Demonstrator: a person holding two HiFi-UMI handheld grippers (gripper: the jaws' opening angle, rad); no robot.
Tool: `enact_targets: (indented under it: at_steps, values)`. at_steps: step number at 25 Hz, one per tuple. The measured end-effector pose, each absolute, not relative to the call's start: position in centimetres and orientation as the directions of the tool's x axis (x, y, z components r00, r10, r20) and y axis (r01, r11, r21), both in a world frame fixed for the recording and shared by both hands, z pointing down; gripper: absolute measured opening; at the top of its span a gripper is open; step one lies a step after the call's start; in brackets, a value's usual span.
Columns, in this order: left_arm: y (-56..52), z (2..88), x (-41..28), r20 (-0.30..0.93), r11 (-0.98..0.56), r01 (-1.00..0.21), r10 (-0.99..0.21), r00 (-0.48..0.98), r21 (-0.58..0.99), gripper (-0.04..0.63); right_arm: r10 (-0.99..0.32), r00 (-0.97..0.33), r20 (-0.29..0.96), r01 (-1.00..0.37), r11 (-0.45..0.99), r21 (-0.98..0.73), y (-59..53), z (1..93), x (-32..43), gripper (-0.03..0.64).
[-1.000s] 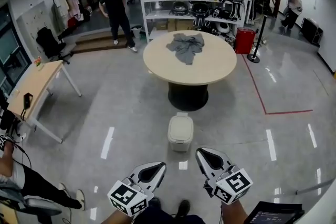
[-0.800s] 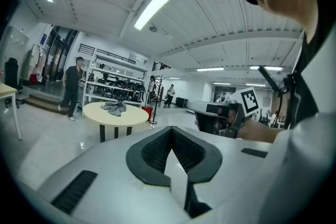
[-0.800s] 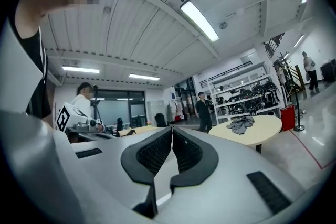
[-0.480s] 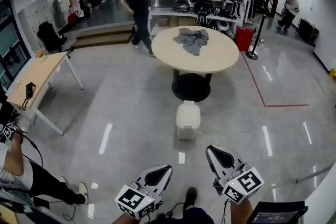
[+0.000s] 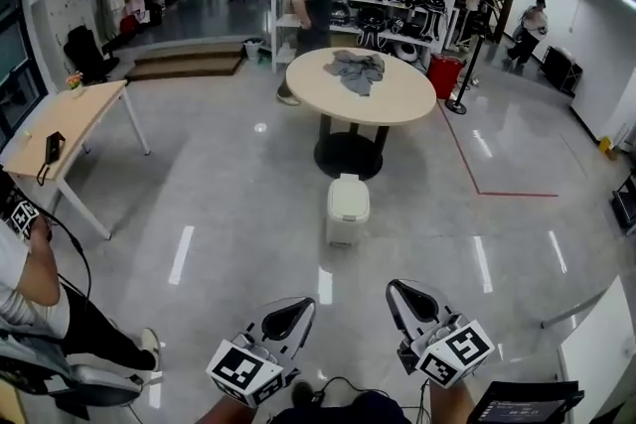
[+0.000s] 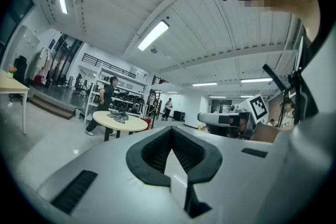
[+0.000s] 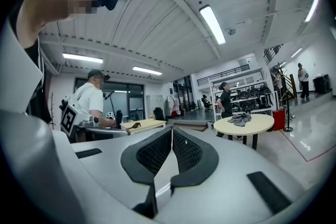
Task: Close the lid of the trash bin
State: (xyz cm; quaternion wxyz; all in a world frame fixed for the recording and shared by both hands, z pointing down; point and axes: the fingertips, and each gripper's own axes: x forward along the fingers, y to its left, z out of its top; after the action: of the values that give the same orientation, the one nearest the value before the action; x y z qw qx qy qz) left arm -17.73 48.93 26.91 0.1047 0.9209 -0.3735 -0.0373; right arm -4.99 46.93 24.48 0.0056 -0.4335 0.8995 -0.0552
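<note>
A small cream trash bin (image 5: 347, 210) stands on the grey floor in front of the round table, and its lid lies flat on top in the head view. Both grippers are held low at the bottom of that view, well short of the bin. My left gripper (image 5: 300, 307) points up toward it, jaws together, with nothing held. My right gripper (image 5: 398, 289) is beside it, also shut and empty. In the left gripper view the left gripper (image 6: 171, 129) has its tips touching. The right gripper (image 7: 172, 130) looks the same in the right gripper view. Neither gripper view shows the bin.
A round beige table (image 5: 393, 100) with a grey cloth (image 5: 355, 70) stands just behind the bin. A person (image 5: 318, 0) walks behind it by the shelves. A wooden desk (image 5: 60, 129) is at left, a seated person (image 5: 40, 293) at lower left. Red floor tape (image 5: 497, 194) runs at right.
The bin now sits higher and smaller in the head view, farther from the grippers. The person in black has walked right, behind the table. Both grippers stay low and shut.
</note>
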Motion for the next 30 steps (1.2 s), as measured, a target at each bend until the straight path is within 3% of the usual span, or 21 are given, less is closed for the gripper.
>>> enact_targets:
  at_steps: [8, 19, 30]
  values:
    - [57.5, 25.6, -14.5, -0.005, -0.694, -0.694, -0.708, 0.707, 0.191, 0.002, -0.755, -0.656, -0.007, -0.752, 0.654, -0.084, 55.6, 23.2, -2.7, 0.011]
    - [73.4, 26.4, -3.7, 0.043, -0.66, -0.727, -0.734, 0.678, 0.191, 0.002, -0.737, -0.676, 0.003, -0.734, 0.672, -0.101, 72.4, 25.8, 8.2, 0.011]
    - [82.0, 23.7, -1.9, 0.06, -0.677, -0.719, -0.72, 0.691, 0.159, 0.002, -0.777, -0.627, -0.054, -0.769, 0.629, -0.114, 80.5, 23.0, 11.1, 0.011]
